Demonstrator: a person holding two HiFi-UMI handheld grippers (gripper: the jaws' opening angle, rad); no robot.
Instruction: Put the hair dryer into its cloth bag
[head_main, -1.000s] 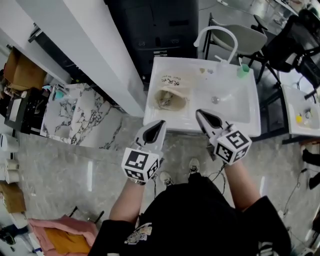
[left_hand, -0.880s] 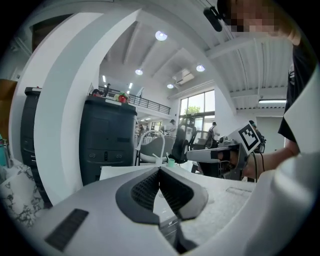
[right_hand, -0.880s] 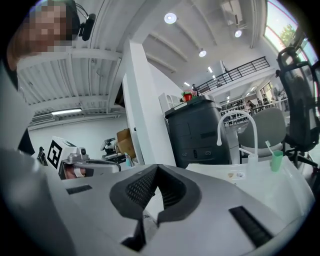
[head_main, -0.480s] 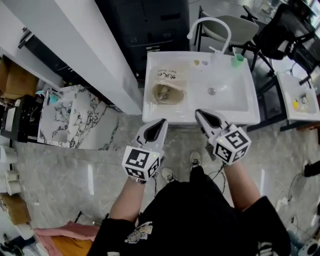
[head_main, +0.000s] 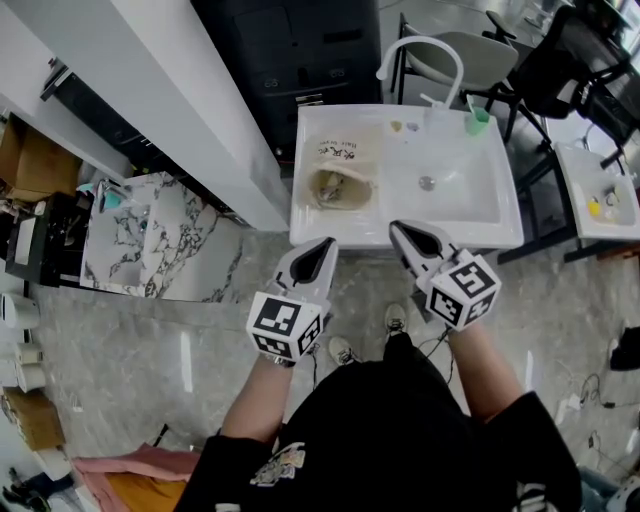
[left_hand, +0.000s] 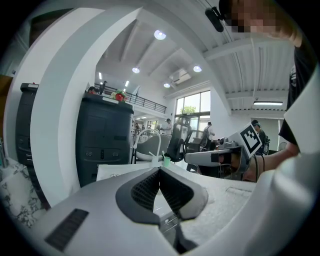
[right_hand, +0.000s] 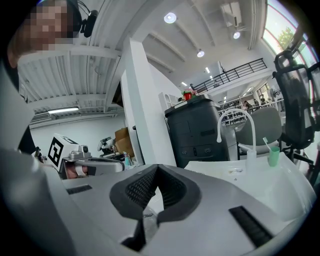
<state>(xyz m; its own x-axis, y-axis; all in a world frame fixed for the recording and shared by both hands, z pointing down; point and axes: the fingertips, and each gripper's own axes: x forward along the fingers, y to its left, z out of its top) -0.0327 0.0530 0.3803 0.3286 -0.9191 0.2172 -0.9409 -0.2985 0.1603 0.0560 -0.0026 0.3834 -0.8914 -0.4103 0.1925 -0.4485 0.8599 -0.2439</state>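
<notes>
A beige cloth bag (head_main: 342, 165) with print lies on the left side of the white sink unit (head_main: 460, 225), its mouth toward me. Something greyish (head_main: 333, 188) shows in the mouth; I cannot tell whether it is the hair dryer. My left gripper (head_main: 322, 246) and right gripper (head_main: 396, 229) are held side by side just short of the sink's front edge, both shut with nothing between the pads. In the left gripper view the jaws (left_hand: 160, 170) meet in front of the sink top. In the right gripper view the jaws (right_hand: 156, 167) are also pressed together.
A white curved faucet (head_main: 425, 55) and a green cup (head_main: 479, 119) stand at the sink's back. Behind it is a dark cabinet (head_main: 290, 50), with a white column (head_main: 170, 110) to the left. A marble-patterned piece (head_main: 150, 235) lies on the left floor, chairs (head_main: 575, 70) are at the right.
The head view has shifted a little, so the sink sits slightly higher in the picture. Both grippers stay shut and side by side before its front edge.
</notes>
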